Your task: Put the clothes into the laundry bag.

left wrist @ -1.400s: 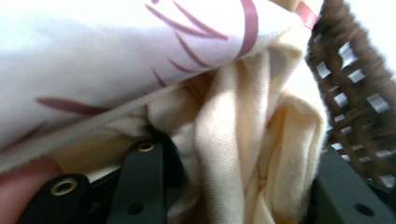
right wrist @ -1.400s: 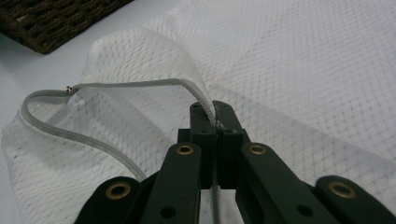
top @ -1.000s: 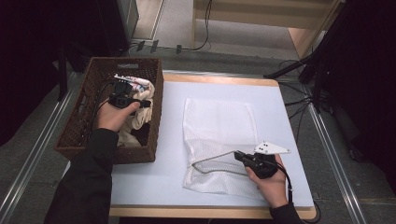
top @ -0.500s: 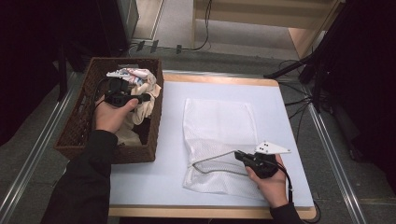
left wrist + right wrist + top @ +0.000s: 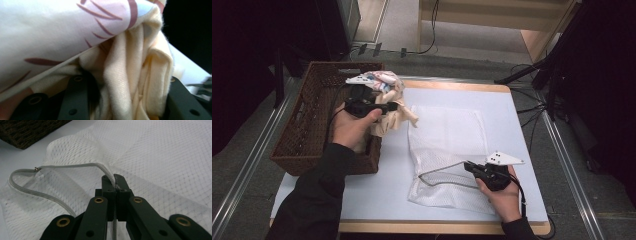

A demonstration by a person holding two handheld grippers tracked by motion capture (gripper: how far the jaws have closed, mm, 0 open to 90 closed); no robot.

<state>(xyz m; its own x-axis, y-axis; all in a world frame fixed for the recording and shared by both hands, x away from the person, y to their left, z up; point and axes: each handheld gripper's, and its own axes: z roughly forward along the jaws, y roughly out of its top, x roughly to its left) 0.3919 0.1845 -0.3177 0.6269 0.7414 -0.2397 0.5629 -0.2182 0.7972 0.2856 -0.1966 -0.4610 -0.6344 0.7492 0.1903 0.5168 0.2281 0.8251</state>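
Note:
A cream garment with a pink and blue print hangs bunched from my left gripper, which is shut on it above the right rim of the brown wicker basket. In the left gripper view the cream cloth is pressed between the jaws. A white mesh laundry bag lies flat on the table. My right gripper is shut on the bag's zipper edge, lifting it so the mouth gapes toward the left.
The light blue table top has a wooden front edge. The basket fills the left side and overhangs the table's left edge. Black stands and cables stand on the floor beyond the far right corner.
My left gripper has risen out of the basket and moved right with the garment, from over the basket's middle to its right rim. The right gripper and bag have kept still.

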